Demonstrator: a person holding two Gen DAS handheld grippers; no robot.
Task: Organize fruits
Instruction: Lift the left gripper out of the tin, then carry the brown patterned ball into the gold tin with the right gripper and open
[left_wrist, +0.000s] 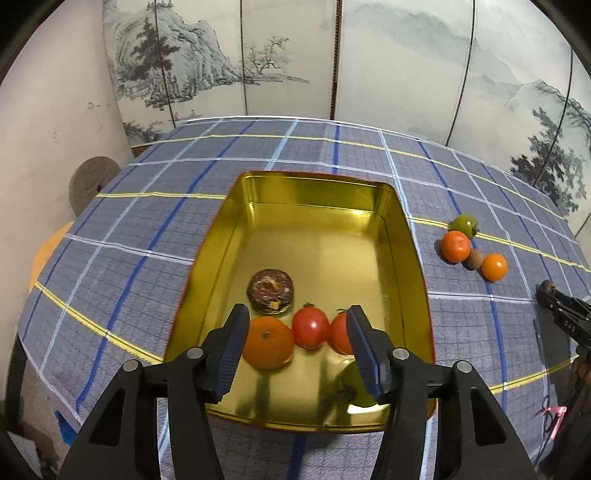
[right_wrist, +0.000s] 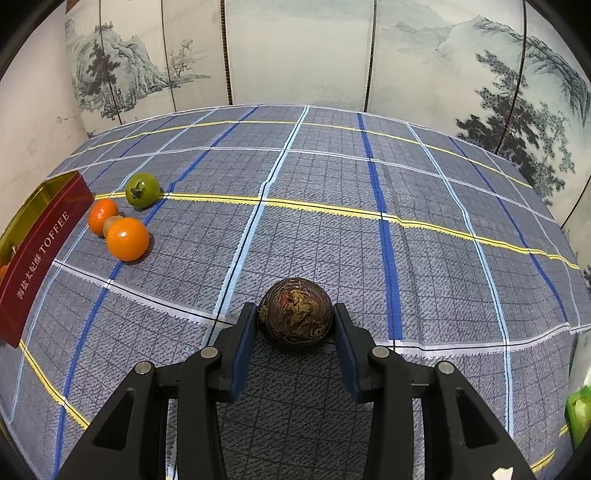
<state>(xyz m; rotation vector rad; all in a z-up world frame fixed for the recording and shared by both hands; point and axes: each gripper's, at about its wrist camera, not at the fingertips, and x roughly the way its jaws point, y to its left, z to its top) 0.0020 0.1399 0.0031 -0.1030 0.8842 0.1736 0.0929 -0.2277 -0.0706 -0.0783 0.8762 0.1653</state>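
The right tongs pinch a dark brown round fruit low over the checked cloth on the worktop. The left tongs hang spread above the gold tin, which holds 1 orange, 2 tomatoes and a dark disc. Right of the tin lie 2 more oranges, a green tomato and a small brown fruit.

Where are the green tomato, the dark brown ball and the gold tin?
green tomato (right_wrist: 142, 190), right wrist view, its top by the stem.
dark brown ball (right_wrist: 295, 312), right wrist view, its front.
gold tin (left_wrist: 325, 236), left wrist view, bare floor.
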